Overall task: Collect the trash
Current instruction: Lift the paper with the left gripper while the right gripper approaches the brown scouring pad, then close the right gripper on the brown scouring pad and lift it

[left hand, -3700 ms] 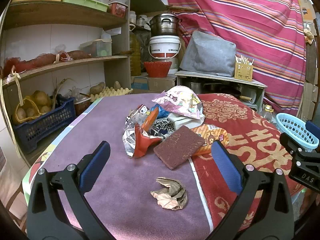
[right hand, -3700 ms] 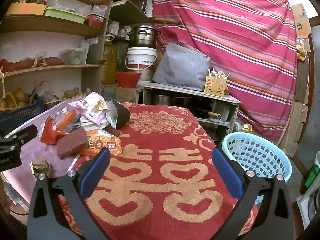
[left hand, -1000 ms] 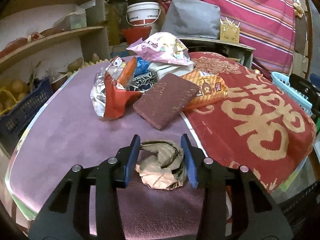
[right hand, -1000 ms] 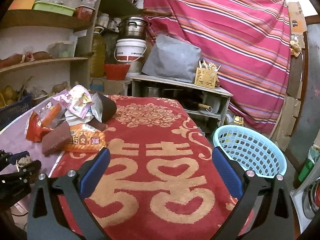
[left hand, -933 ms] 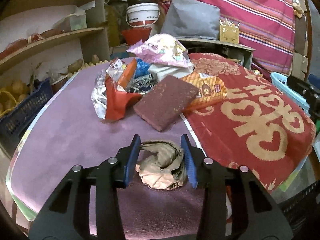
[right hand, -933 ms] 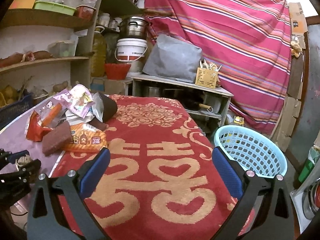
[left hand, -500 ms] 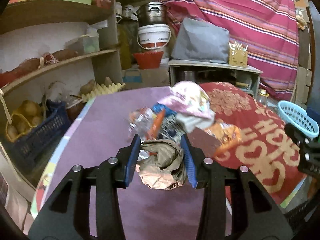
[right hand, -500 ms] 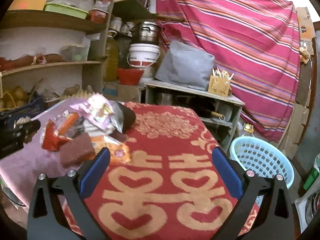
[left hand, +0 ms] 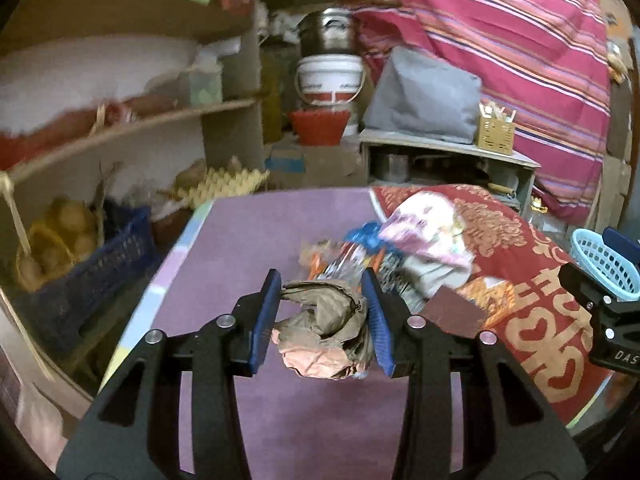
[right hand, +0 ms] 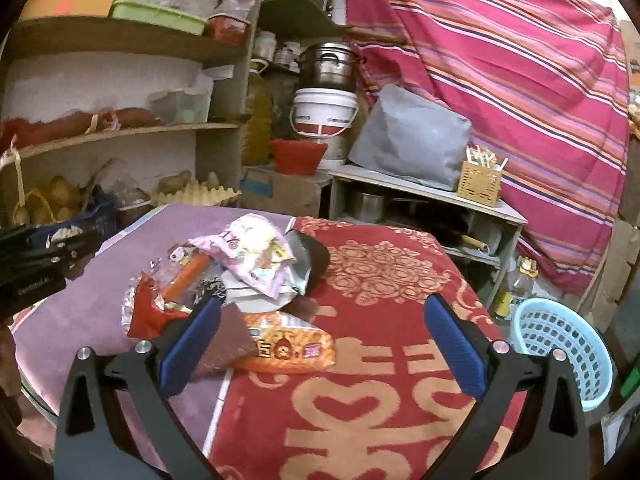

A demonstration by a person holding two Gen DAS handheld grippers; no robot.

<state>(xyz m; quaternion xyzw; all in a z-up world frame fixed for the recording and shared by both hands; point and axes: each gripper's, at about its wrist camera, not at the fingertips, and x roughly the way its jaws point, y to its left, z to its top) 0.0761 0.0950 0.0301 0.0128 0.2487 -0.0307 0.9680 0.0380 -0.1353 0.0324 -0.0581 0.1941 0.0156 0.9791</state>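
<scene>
Two grippers show in these views. The left gripper has its jaws clamped on a crumpled brown paper ball, which sits between the blue pads above the purple cloth of the desk. The left wrist view is blurred along the shelves on its left side. The right gripper has its jaws spread wide, with nothing between them, over the red patterned cloth.

Beyond the paper ball lies the pile of trash, straddling the seam where the purple cloth meets the red one. On top is a pink and white snack bag; at the left edge a red foil wrapper; nearer the right gripper an orange snack packet and, touching it, a dark brown flat pad, partly behind the left blue pad of that gripper.

A light blue plastic basket stands off the desk's right edge, near the right gripper and well apart from the pile. Behind the desk are a white bucket with a metal pot on top of it, a grey cushion and a striped red curtain.
</scene>
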